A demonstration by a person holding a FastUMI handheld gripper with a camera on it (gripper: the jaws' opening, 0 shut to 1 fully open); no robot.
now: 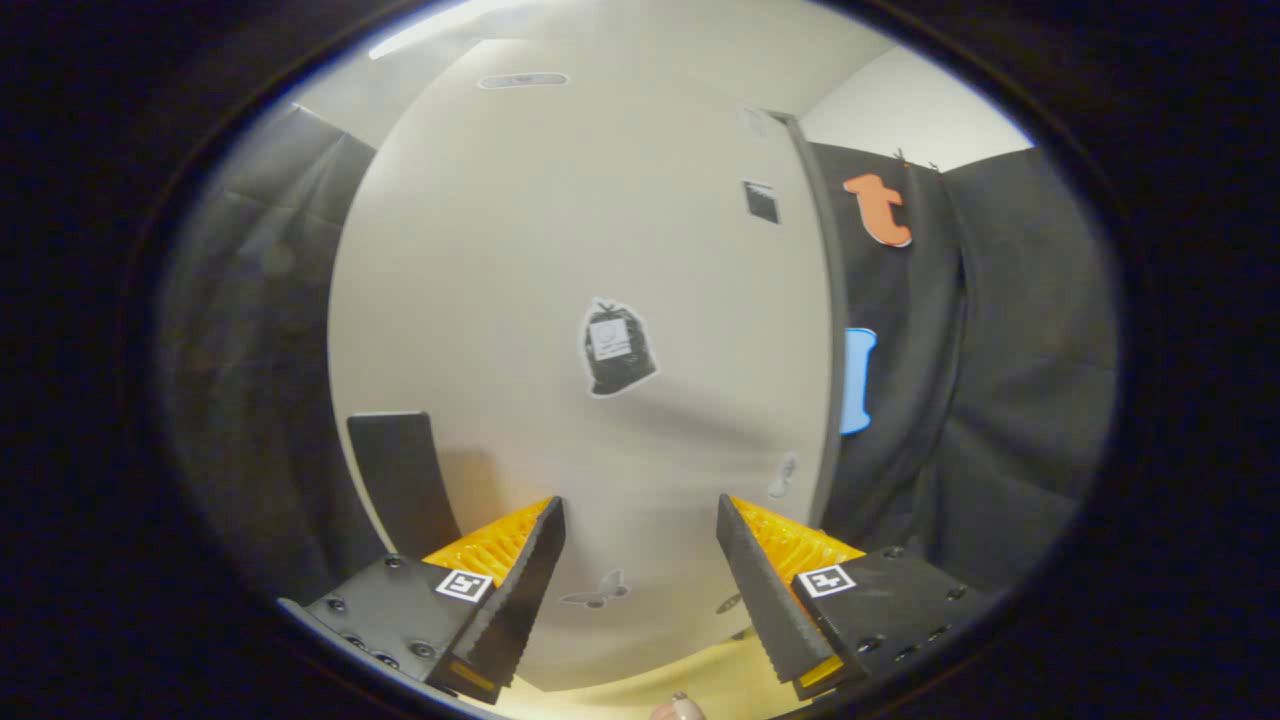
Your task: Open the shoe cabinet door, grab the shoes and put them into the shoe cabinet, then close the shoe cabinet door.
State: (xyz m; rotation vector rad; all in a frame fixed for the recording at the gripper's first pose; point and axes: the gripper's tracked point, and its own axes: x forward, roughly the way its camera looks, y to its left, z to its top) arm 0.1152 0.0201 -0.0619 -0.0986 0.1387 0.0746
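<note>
The shoe cabinet's white door (pixel 560 250) stands close in front of me, with a black bag-shaped sticker (pixel 617 347) near its middle and small grey butterfly stickers lower down. A black flat handle (pixel 397 482) sits on the door just beyond my left finger (pixel 500 560). My gripper (pixel 640 505) is open, its yellow-and-black fingers spread, with only the bare door face between them. The door's grey right edge (pixel 826 330) shows. Whether the door is fully shut against the cabinet I cannot tell.
Black booth cloth (pixel 1000 380) hangs to the right of the door and also to its left (pixel 260 350). A strip of yellowish floor (pixel 730 675) lies below the door. A person's fingertip (pixel 680 709) shows between the finger bases.
</note>
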